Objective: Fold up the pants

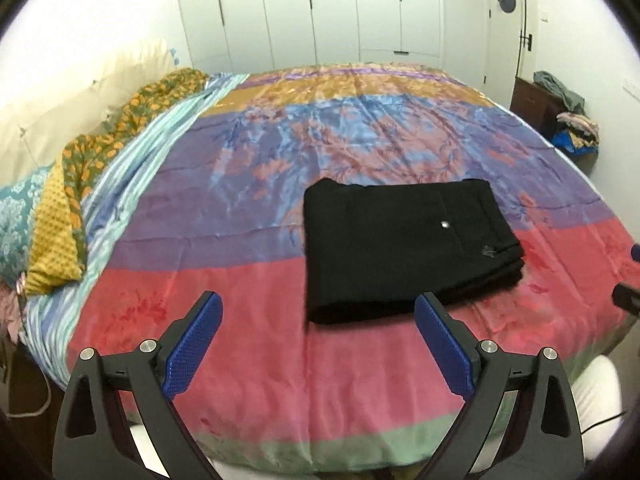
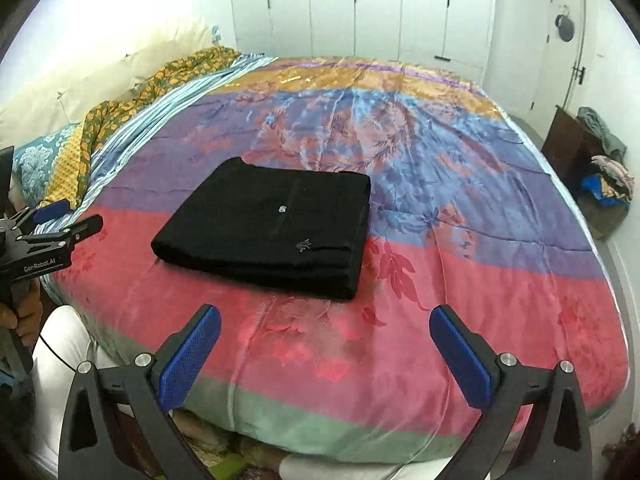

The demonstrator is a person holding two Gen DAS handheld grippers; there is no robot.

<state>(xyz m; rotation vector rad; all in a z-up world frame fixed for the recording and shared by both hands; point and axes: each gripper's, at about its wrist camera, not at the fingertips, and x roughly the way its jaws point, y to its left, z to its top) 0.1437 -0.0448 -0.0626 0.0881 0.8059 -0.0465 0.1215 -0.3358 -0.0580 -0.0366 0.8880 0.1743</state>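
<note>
The black pants (image 1: 404, 244) lie folded into a flat rectangle on the colourful bedspread (image 1: 248, 208), with a small white button on top. They also show in the right wrist view (image 2: 268, 228). My left gripper (image 1: 318, 308) is open and empty, held just in front of the pants' near edge, not touching them. My right gripper (image 2: 325, 320) is open and empty, above the red band of the bedspread (image 2: 460, 208), to the right of and nearer than the pants. The left gripper also shows from the side at the left edge of the right wrist view (image 2: 68, 216).
Patterned pillows (image 1: 56, 224) and a floral cloth lie along the bed's left side by a cream headboard (image 1: 80, 96). A dark cabinet with piled clothes (image 1: 568, 120) stands at the right by the door. White wardrobes (image 1: 320, 8) line the back wall.
</note>
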